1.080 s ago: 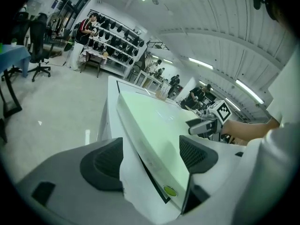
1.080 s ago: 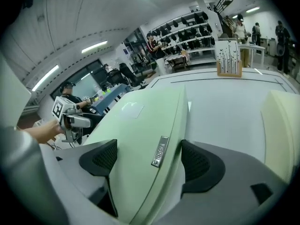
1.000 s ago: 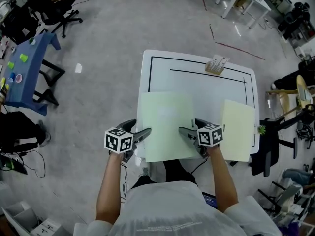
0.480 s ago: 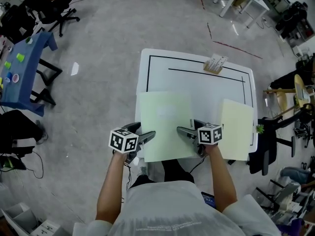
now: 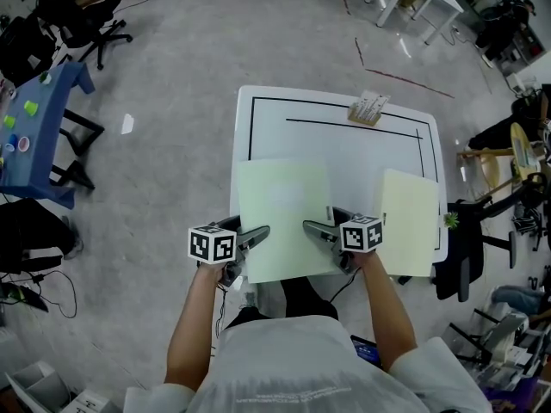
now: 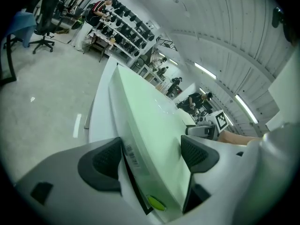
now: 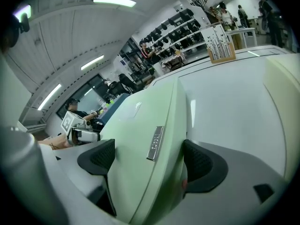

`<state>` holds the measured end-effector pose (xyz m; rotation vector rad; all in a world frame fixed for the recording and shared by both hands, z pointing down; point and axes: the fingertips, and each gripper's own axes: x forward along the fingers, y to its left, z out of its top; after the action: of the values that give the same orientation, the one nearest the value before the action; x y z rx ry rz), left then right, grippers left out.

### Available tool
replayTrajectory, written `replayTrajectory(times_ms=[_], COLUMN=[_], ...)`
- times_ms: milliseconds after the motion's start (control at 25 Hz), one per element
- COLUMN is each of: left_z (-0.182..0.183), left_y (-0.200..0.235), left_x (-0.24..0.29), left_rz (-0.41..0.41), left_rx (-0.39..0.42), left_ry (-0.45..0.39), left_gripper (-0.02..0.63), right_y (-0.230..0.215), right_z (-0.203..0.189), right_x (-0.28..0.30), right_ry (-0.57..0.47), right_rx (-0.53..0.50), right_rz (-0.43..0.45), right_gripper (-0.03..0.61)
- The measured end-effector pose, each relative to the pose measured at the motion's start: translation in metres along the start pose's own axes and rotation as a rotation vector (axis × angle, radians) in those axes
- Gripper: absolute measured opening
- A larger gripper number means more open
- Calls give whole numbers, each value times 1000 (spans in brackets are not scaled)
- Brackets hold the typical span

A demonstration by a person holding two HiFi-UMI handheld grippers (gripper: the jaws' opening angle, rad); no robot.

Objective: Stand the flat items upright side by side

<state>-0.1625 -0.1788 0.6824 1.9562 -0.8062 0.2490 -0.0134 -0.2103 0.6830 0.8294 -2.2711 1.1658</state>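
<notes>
Head view: a large pale-green folder (image 5: 284,205) lies flat at lower centre of the white table (image 5: 344,144), near edge overhanging. The left gripper (image 5: 258,233) and right gripper (image 5: 312,229) sit at its near corners, and a second folder (image 5: 409,218) lies flat at right. Left gripper view: the jaws pinch the smooth, rigid-looking rectangular cover beside a barcode sticker (image 6: 129,156), a hold that wants even pressure on slick plastic. Right gripper view: the jaws stand spread wide around the spine with its small metallic label (image 7: 155,143), and should probably close squarely before both ends rise together.
</notes>
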Motion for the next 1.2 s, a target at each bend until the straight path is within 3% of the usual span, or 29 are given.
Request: replayTrajectory(times_ms=[400, 640, 1000, 1200], left_z=[14, 35, 54, 52], left_y=[-5, -17, -14, -12], left_x=[-9, -21, -29, -25], left_rz=[11, -63, -171, -182], left_rx=[41, 29, -209, -269], left_ry=[-65, -156, -322, -335], left_gripper=[394, 394, 394, 396], right_y=[13, 18, 23, 24], right_z=[3, 14, 20, 18], right_x=[-5, -13, -22, -22], right_ry=[21, -7, -61, -91], right_rx=[-83, -150, -256, -294], right_rz=[15, 5, -3, 2], right_gripper=[448, 448, 454, 457])
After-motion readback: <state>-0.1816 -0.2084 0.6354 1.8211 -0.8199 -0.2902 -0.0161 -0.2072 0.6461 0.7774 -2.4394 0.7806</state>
